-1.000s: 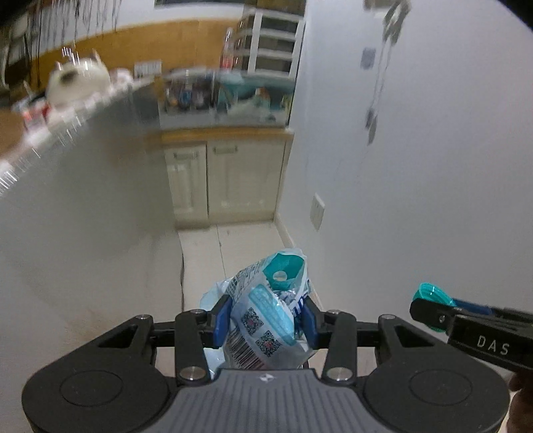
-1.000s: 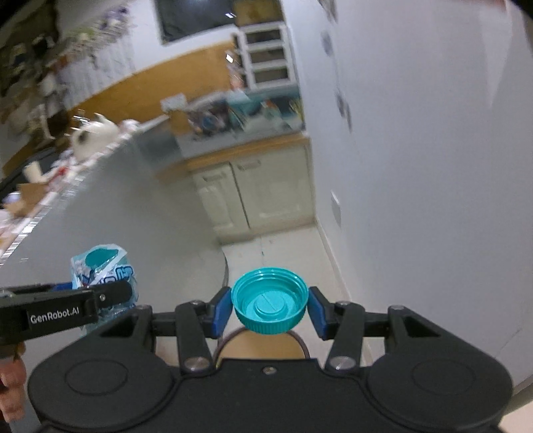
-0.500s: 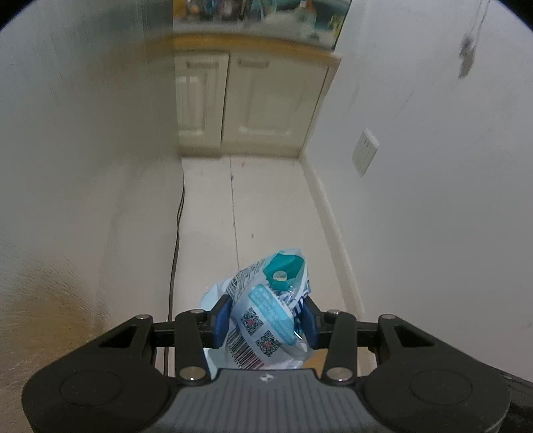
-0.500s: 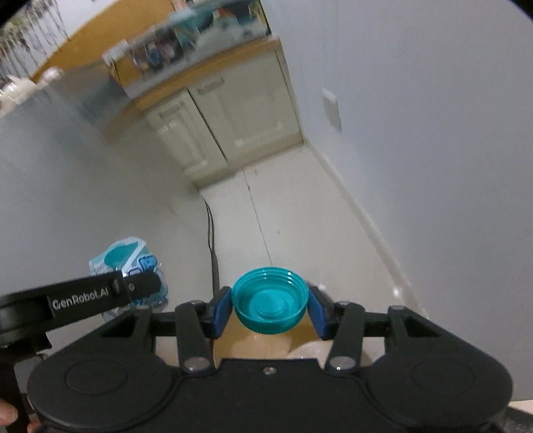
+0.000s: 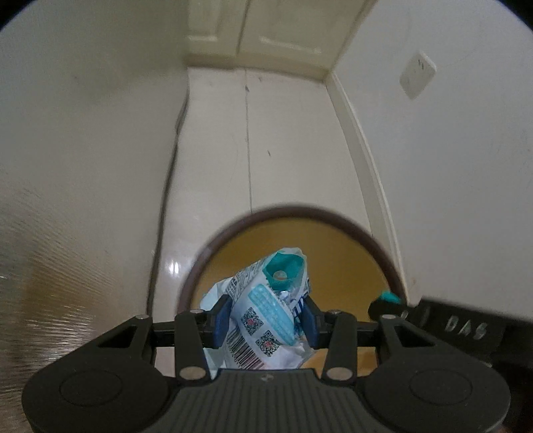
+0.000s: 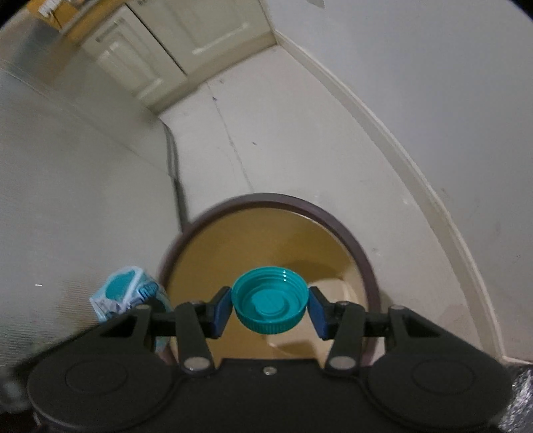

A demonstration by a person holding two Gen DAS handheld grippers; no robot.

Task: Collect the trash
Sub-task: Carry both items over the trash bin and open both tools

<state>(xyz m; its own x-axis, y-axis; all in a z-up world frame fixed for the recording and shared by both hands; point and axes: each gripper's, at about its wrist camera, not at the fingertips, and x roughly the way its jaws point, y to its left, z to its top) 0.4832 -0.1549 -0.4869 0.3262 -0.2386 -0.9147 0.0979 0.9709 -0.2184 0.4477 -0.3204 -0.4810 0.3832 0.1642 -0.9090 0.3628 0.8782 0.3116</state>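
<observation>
The bin [image 6: 353,246] mouth lies open at lower centre of both views, its tan inside bare and nothing across the rim. Bare floor [image 5: 279,140] runs from the bin to the cabinet [image 5: 253,30] at top. A panel [image 5: 76,160] closes off the left of the frame, a wall [image 5: 466,173] with a socket [image 5: 418,75] the right, leaving a narrow aisle. A cable [image 5: 170,186] runs along the panel's foot.

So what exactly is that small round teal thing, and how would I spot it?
Find the round bin with the dark rim and yellow inside, standing on the pale floor by the wall. Above its opening, the right claw grips a teal screw cap, ridged and hollow side up. The crumpled printed wrapper nearby is soft, not round.
</observation>
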